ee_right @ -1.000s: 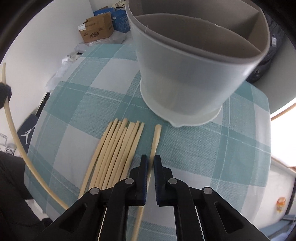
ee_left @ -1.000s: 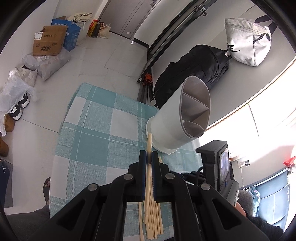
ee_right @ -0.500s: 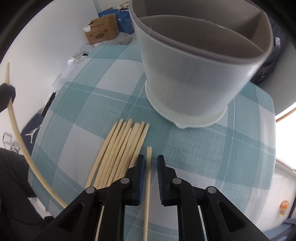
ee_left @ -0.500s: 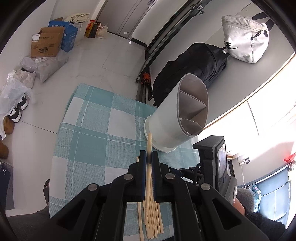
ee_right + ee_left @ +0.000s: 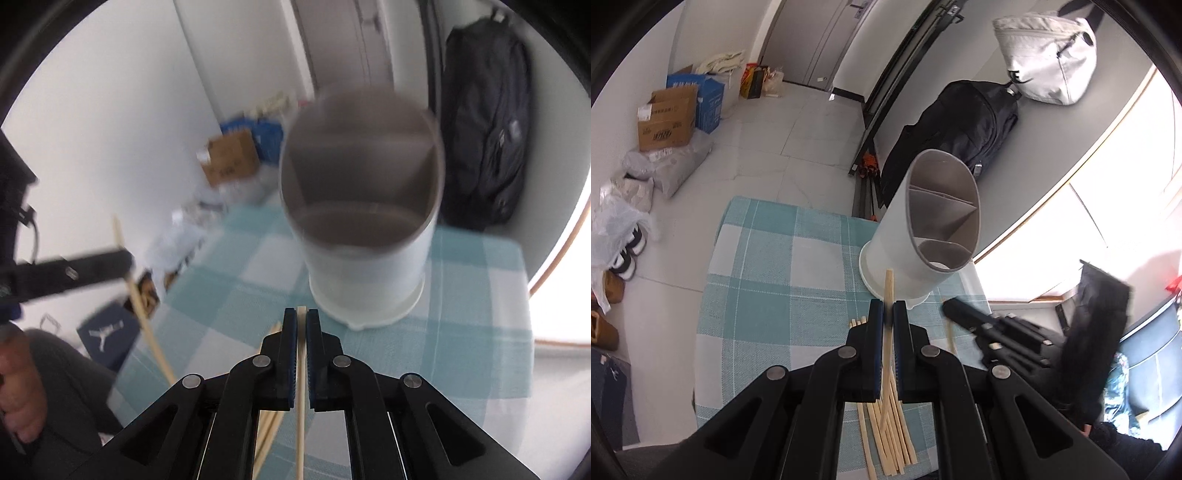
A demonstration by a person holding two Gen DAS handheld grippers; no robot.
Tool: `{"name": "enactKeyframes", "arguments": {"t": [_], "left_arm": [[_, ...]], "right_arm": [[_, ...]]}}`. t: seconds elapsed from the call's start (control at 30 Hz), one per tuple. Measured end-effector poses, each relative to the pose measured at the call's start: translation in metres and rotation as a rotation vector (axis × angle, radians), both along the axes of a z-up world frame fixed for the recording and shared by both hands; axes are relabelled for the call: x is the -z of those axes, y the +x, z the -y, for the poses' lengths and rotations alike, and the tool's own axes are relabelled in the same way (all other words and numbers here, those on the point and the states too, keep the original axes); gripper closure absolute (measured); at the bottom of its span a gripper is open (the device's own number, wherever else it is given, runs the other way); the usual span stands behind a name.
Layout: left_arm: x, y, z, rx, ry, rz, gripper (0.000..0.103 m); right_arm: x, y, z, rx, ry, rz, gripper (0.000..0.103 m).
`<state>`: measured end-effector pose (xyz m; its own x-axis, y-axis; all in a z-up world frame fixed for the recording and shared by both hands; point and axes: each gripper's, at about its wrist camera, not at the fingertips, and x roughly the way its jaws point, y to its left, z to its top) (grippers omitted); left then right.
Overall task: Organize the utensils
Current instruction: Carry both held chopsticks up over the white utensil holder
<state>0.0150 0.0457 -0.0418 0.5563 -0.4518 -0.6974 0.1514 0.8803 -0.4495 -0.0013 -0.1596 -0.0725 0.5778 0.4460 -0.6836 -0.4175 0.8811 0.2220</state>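
Observation:
A white divided utensil holder (image 5: 923, 229) stands upright on the teal checked tablecloth (image 5: 757, 288). My left gripper (image 5: 888, 306) is shut on one pale wooden chopstick (image 5: 888, 284), whose tip pokes past the fingertips toward the holder's base. Several loose chopsticks (image 5: 886, 435) lie in a row on the cloth beneath it. My right gripper (image 5: 301, 314) has its jaws closing, with the pads pressing on another chopstick (image 5: 301, 406) held above the cloth and aimed at the holder (image 5: 362, 221). The right wrist view is blurred; the left gripper (image 5: 123, 264) shows at its left edge.
A black backpack (image 5: 960, 122) and a white bag (image 5: 1045, 55) lean on the grey ledge behind the table. Cardboard boxes (image 5: 665, 118), plastic bags and shoes sit on the floor to the left. A person's hand (image 5: 18, 387) and leg are at the lower left.
The right gripper opened slightly around the lone chopstick, closed on it and lifted it off the cloth, tilting up toward the holder. The left gripper rose a little with its chopstick.

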Motion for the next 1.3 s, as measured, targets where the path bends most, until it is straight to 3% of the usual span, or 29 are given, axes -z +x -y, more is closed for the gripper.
{"name": "enactKeyframes", "arguments": {"t": [0.03,0.2,0.4,0.77,1.03,1.3], "left_arm": [[-0.002,-0.001,0.003,0.005,0.017,0.006,0.102],[-0.016,-0.005,0.02,0.034,0.051,0.03,0.102],[-0.041,-0.008,0.034,0.055,0.076,0.079,0.102],[-0.092,0.005,0.052,0.08,0.125,0.138,0.102],[-0.132,0.031,0.049,0.061,0.132,0.187,0.102],[-0.155,0.073,0.042,0.039,0.117,0.214,0.102]], "right_arm": [[-0.009,-0.008,0.009,0.006,0.056,0.054,0.099],[-0.031,-0.019,0.014,0.053,0.15,0.204,0.099],[-0.064,-0.017,0.02,0.056,0.191,0.325,0.099],[-0.119,-0.005,0.031,0.079,0.264,0.473,0.099],[-0.162,0.04,0.031,0.075,0.302,0.548,0.099],[-0.179,0.097,0.026,0.087,0.303,0.577,0.099]]}}
